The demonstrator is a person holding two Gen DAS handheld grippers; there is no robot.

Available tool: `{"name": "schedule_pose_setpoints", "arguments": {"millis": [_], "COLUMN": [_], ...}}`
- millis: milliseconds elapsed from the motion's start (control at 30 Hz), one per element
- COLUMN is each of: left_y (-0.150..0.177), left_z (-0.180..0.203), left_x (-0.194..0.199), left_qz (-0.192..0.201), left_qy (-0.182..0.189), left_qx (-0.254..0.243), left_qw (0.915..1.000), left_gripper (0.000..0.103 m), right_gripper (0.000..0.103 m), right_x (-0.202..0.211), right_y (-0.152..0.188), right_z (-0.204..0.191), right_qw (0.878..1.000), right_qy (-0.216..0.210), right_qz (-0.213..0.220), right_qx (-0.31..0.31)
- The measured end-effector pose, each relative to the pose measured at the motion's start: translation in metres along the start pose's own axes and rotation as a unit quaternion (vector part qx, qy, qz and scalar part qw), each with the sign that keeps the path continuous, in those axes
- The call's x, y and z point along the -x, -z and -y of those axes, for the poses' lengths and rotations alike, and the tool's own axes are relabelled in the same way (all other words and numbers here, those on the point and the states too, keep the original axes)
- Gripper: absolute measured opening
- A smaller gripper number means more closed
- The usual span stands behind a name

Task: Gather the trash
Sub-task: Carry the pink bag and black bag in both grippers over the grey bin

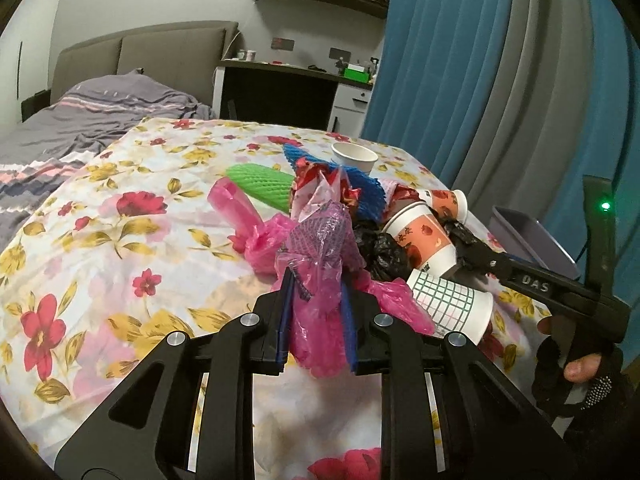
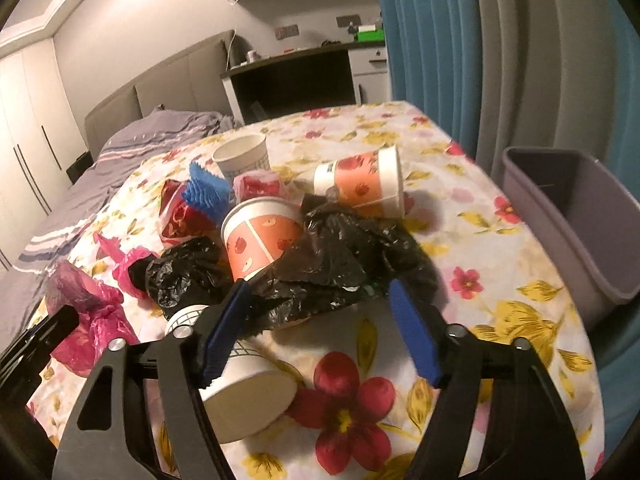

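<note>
A pile of trash lies on the flowered tablecloth (image 1: 100, 272). My left gripper (image 1: 316, 284) is shut on a pink plastic bag (image 1: 320, 320), bunched between its blue pads. My right gripper (image 2: 320, 300) is open, its pads either side of a crumpled black plastic bag (image 2: 340, 260); it also shows in the left wrist view (image 1: 468, 248). An orange fruit-print cup (image 2: 260, 236) stands beside the black bag, another (image 2: 360, 182) lies on its side behind. A checked white cup (image 2: 240, 392) lies under my left finger (image 2: 224, 332). The grey bin (image 2: 572, 216) stands at the right.
Blue foam netting (image 1: 360, 184), green netting (image 1: 264, 184), a red foil wrapper (image 2: 180, 212) and a white cup (image 1: 354, 156) lie in the pile. Bed (image 1: 80, 128) to the left, desk (image 1: 288, 84) behind, blue curtain (image 1: 460, 60) at right.
</note>
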State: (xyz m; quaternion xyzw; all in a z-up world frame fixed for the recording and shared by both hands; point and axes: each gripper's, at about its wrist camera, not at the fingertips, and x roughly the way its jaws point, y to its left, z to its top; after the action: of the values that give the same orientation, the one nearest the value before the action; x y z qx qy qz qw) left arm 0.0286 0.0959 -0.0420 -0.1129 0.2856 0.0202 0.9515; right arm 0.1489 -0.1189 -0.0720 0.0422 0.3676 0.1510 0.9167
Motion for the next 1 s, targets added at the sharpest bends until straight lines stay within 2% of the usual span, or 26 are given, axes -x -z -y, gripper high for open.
{"name": "schedule_pose_setpoints", "arguments": {"millis": [33, 100, 200, 300, 567, 1000], "left_y": [0.000, -0.001, -0.001, -0.001, -0.004, -0.009], "left_z": [0.000, 0.001, 0.002, 0.002, 0.006, 0.038], "left_x": [-0.001, -0.003, -0.004, -0.005, -0.001, 0.015], "left_qz": [-0.001, -0.001, -0.002, -0.002, 0.005, 0.024], "left_qy": [0.000, 0.001, 0.002, 0.001, 0.000, 0.020], "left_qx": [-0.001, -0.001, -0.001, -0.001, -0.001, -0.024], "left_qw": [1.0000, 1.0000, 1.0000, 1.0000, 1.0000, 0.9992], "left_gripper": [0.020, 0.020, 0.020, 0.020, 0.020, 0.020], "right_gripper": [0.054, 0.036, 0.017, 0.003, 0.001, 0.001], "right_x": [-0.001, -0.003, -0.003, 0.004, 0.044, 0.100], "right_y": [0.000, 0.001, 0.001, 0.004, 0.010, 0.009], "right_z": [0.000, 0.002, 0.002, 0.001, 0.012, 0.030], "right_qw": [1.000, 1.000, 1.000, 1.000, 0.999, 0.994], "right_qy": [-0.002, -0.014, -0.018, -0.013, -0.008, -0.004], "right_qz": [-0.002, -0.007, -0.008, 0.003, 0.048, 0.110], "right_qx": [-0.002, -0.005, 0.000, 0.008, 0.017, 0.008]}}
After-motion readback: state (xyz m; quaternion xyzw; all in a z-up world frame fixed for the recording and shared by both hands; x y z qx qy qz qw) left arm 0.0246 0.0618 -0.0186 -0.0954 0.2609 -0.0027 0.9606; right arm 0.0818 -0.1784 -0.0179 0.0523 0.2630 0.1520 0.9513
